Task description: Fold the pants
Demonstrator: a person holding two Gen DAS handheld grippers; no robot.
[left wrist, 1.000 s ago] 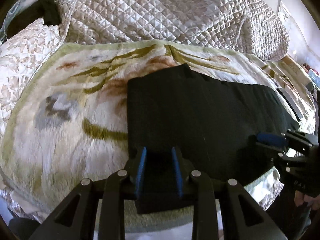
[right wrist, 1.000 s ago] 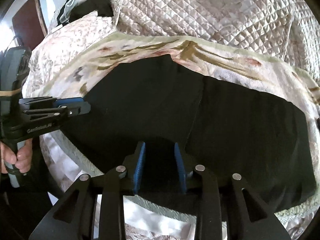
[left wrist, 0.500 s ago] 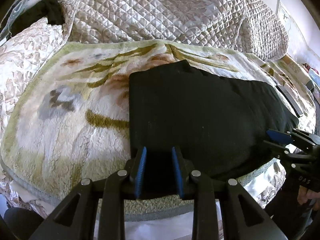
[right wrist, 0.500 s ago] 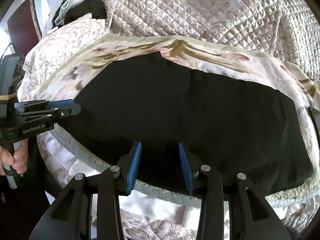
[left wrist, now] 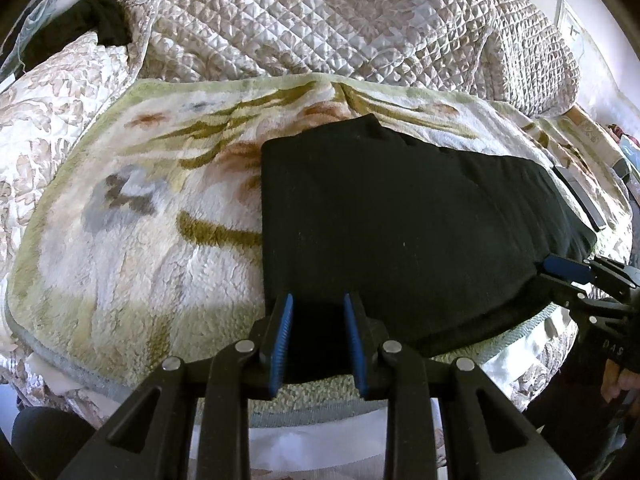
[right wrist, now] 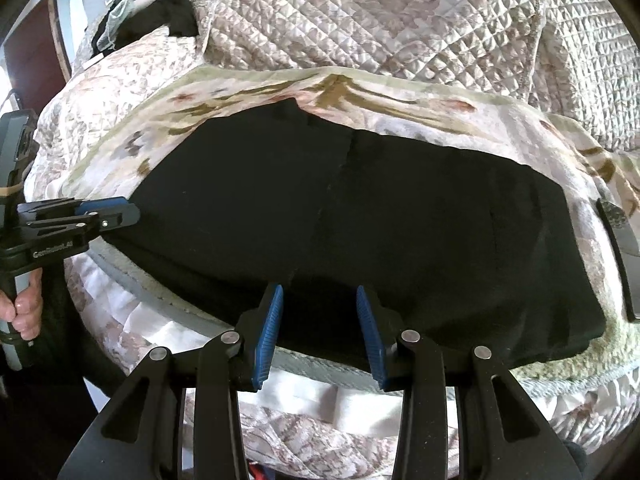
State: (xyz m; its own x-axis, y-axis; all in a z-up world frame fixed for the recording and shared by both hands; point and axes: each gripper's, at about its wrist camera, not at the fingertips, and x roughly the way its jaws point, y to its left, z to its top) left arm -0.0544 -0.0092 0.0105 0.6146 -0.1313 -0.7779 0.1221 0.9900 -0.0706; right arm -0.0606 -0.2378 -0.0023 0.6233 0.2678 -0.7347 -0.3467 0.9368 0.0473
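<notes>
The black pants (left wrist: 400, 216) lie folded lengthwise on a fleecy floral blanket (left wrist: 132, 240) spread over the bed, their near edge running along the blanket's front border. Behind them rises a heap of quilted cream bedspread (left wrist: 320, 20).

In the left wrist view, the left hand-held gripper (left wrist: 318, 340) sits at the pants' near left corner. A flap of the black cloth fills the gap between its blue pads (left wrist: 280, 336), which stand only narrowly apart (whether they actually pinch the cloth cannot be told from here). The right wrist view shows this same gripper (right wrist: 120, 212) from the side, its tips at the pants' left end, with a person's hand (right wrist: 24, 304) wrapped round its handle.

The right hand-held gripper (right wrist: 320, 332) hovers at the pants' near edge, about midway along, with its pads spread wider and clear of the fabric that shows between them; it is open. From the left wrist view its blue tip (left wrist: 568, 270) rests just beside the cloth's front edge.

A dark flat device (right wrist: 620, 248) lies on the blanket past the pants' right end.
</notes>
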